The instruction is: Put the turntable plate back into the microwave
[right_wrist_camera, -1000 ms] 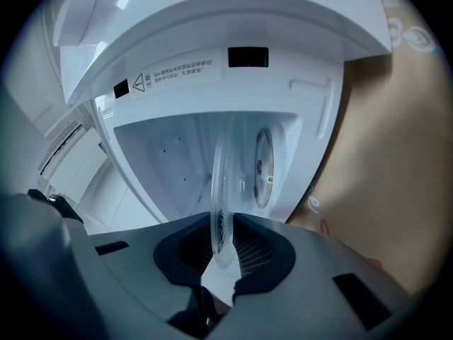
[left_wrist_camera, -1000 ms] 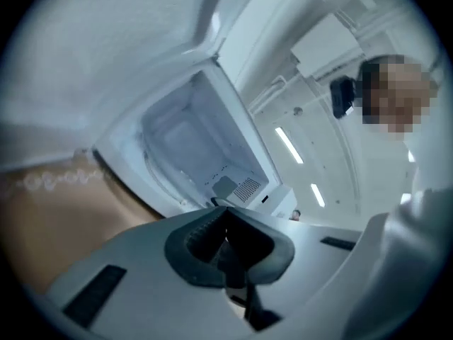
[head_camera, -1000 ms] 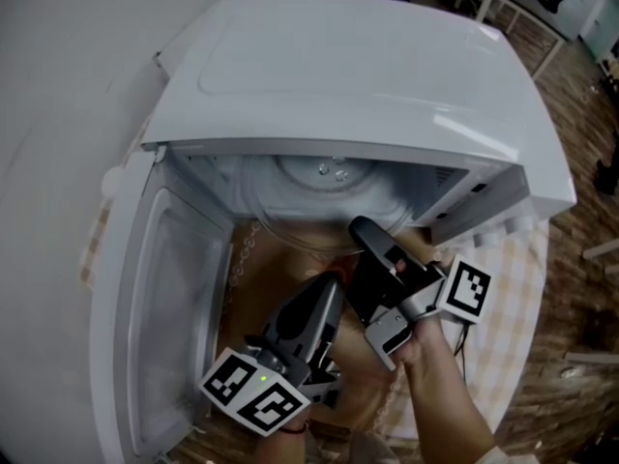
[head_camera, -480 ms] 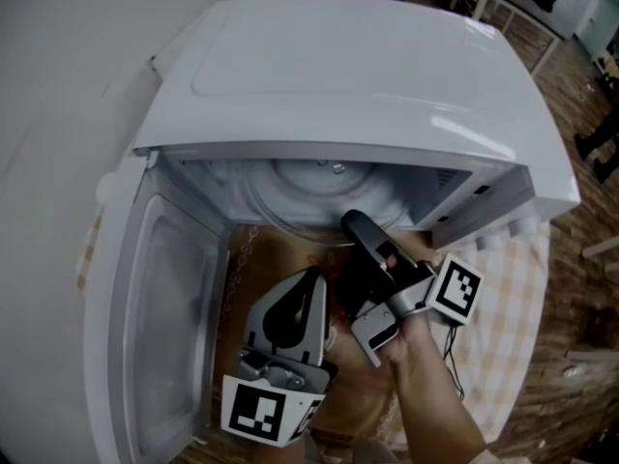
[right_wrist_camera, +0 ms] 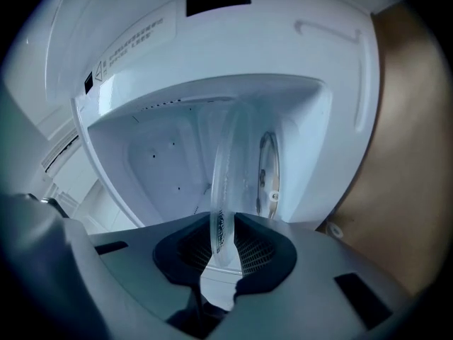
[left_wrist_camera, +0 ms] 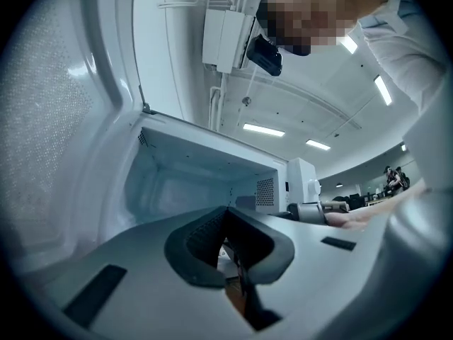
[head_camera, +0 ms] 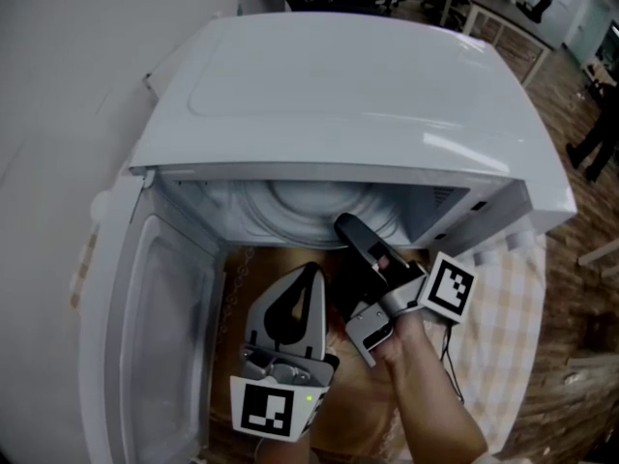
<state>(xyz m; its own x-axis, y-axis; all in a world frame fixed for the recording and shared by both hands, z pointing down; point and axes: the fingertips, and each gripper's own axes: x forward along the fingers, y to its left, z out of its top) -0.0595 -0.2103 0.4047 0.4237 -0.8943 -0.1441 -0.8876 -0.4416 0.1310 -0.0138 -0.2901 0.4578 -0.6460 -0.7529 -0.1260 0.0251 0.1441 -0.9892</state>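
Note:
The white microwave (head_camera: 358,95) stands with its door (head_camera: 145,327) swung open to the left. The clear glass turntable plate (head_camera: 290,211) lies inside the cavity. My right gripper (head_camera: 346,228) reaches into the opening at the plate's front rim. In the right gripper view the plate's rim (right_wrist_camera: 228,168) sits between the pads of the right gripper (right_wrist_camera: 225,243), with small gaps either side; its jaws have just been opening. My left gripper (head_camera: 302,280) is shut and empty, hanging in front of the cavity, below and left of the right one. The left gripper (left_wrist_camera: 230,243) faces the cavity (left_wrist_camera: 198,183).
A roller ring (right_wrist_camera: 269,176) shows under the plate. A checked cloth (head_camera: 503,298) covers the table right of the microwave, and brown board (head_camera: 256,269) lies under the opening. The open door walls off the left side. Desks and wooden floor lie beyond.
The left gripper has rolled, so its marker cube faces the camera, and shifted a little. The right gripper edged towards the cavity, and the plate lies further in.

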